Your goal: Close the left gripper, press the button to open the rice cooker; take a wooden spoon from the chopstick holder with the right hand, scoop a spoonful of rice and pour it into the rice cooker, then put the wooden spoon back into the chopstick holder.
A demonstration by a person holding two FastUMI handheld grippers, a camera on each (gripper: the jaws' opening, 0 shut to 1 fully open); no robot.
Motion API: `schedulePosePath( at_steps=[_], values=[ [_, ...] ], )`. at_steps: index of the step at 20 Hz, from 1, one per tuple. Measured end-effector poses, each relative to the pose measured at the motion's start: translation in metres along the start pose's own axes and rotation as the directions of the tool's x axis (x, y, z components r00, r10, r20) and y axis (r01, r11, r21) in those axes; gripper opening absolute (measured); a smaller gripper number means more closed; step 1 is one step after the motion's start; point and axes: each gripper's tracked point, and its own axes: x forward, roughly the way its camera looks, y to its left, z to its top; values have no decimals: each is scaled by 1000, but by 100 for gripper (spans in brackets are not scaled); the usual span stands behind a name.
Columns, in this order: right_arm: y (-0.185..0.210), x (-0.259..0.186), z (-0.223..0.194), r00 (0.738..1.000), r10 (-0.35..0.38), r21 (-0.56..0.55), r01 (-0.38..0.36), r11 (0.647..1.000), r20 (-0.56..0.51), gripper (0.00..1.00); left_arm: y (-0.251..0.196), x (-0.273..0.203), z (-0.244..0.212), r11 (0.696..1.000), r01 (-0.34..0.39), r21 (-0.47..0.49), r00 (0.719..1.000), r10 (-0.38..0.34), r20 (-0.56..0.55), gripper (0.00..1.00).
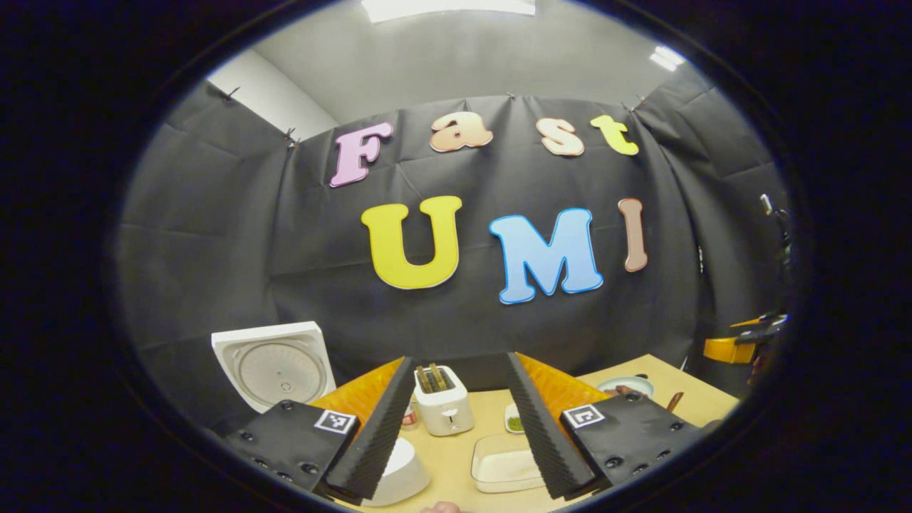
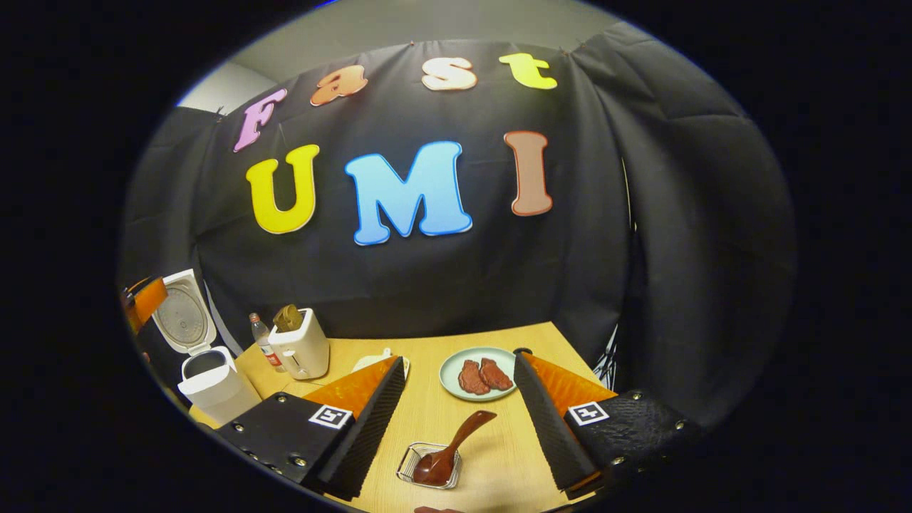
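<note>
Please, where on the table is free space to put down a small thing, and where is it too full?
Free: the bare wood right of the plate of meat, toward the table corner, and the strip between plate and toaster. Crowded: the left end, where rice cooker, bottle and toaster stand close; the spoon in its wire holder takes the front middle.

White rice cooker [image 2: 206,377] open; wooden spoon [image 2: 445,449] apparently resting in wire holder [image 2: 410,467].

Left gripper view: rice cooker [image 1: 399,470] body mostly hidden behind own left finger at 7 o'clock; other gripper [image 1: 748,342] cut by edge at 3 o'clock, jaw state unreadable.
</note>
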Motion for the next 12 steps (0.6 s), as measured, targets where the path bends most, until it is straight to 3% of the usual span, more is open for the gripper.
schedulePosePath(
  at_steps=[2,12],
  values=[
    [-8,12,-18,999,-5,14,6,1000,-54,94,-5,0,1,1000,-8,-12,1000,8,0,95],
    [-27,67,-106,956,35,119,0,993,-291,94,-26,3,-23,998,-46,-32,995,43,-93,96]
  ],
)
